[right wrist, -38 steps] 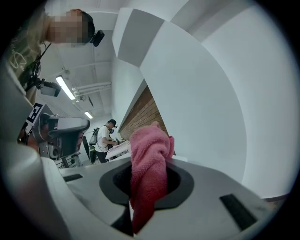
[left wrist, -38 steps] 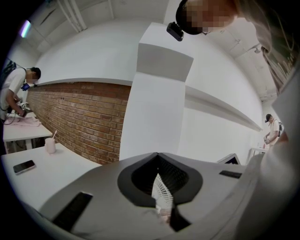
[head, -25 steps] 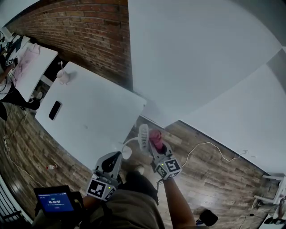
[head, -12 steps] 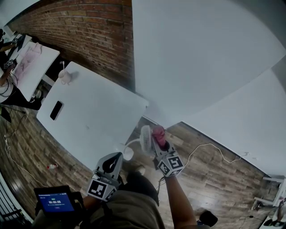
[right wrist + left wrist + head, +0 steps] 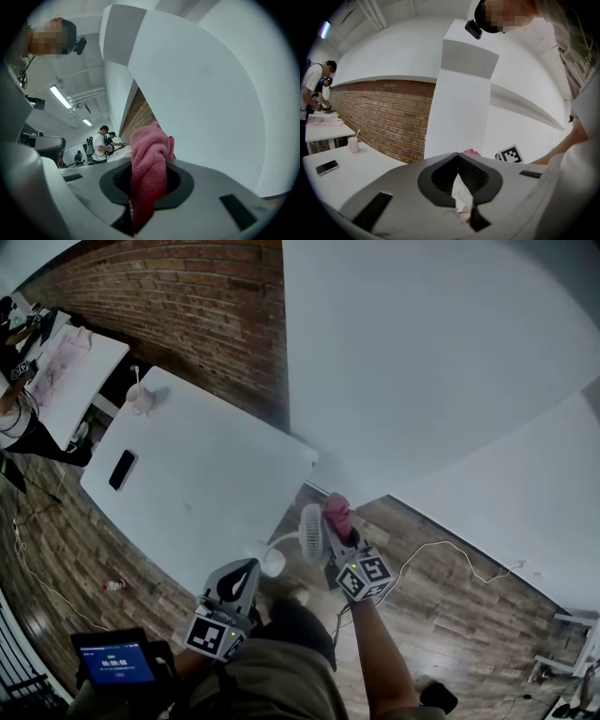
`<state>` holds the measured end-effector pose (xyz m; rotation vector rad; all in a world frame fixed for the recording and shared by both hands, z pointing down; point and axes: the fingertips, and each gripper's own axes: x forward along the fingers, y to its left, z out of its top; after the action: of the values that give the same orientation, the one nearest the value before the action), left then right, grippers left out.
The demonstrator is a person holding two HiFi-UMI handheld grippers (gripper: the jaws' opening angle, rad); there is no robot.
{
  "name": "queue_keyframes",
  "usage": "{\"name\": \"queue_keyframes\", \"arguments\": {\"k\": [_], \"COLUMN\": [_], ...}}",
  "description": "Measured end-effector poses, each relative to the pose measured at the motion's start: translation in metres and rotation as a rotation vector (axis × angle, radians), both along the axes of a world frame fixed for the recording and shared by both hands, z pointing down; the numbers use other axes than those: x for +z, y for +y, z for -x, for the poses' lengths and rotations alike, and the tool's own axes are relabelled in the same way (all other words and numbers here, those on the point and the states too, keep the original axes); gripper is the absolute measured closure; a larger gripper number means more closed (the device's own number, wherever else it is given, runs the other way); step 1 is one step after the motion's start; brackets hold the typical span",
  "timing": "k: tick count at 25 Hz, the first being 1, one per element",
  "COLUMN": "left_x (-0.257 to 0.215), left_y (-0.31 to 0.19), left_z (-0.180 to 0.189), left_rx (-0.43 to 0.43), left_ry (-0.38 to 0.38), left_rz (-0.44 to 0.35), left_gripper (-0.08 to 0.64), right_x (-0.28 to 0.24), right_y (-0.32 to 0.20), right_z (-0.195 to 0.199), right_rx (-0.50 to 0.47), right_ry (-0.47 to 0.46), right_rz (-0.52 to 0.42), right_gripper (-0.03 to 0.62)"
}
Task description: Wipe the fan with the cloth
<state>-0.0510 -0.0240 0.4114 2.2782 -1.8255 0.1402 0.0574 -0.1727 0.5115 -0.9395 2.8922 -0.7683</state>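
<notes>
My left gripper (image 5: 247, 566) hasn't budged since a second ago, its jaws shut on a white part of the fan (image 5: 309, 532), which it holds just off the edge of the white table (image 5: 206, 474). My right gripper (image 5: 339, 529) is clamped on the pink cloth (image 5: 336, 509). It has slid from beside the middle of the fan's head toward the far rim, rolling slightly, with the cloth against the grille.
</notes>
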Motion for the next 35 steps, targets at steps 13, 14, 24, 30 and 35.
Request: {"name": "queue_keyframes", "arguments": {"k": [13, 14, 24, 30, 35], "left_x": [0.002, 0.002, 0.005, 0.007, 0.009], "left_y": [-0.005, -0.006, -0.007, -0.006, -0.005], "left_z": [0.011, 0.013, 0.016, 0.018, 0.019], "left_rx": [-0.009, -0.01, -0.014, -0.022, -0.026], "left_ry": [-0.008, -0.008, -0.011, -0.009, -0.002], "left_rz": [0.005, 0.007, 0.016, 0.013, 0.027], "left_gripper": [0.54, 0.539, 0.539, 0.539, 0.54], "right_x": [0.017, 0.018, 0.043, 0.064, 0.076], "right_y": [-0.019, -0.019, -0.024, -0.019, -0.009], "right_z": [0.005, 0.005, 0.003, 0.004, 0.002], "right_rx": [0.001, -0.001, -0.009, -0.061, -0.106], "right_ry": [-0.012, -0.007, 0.089, 0.244, 0.358], "right_rz": [0.05, 0.051, 0.054, -0.01, -0.086], "right_gripper": [0.502, 0.502, 0.502, 0.502, 0.502]}}
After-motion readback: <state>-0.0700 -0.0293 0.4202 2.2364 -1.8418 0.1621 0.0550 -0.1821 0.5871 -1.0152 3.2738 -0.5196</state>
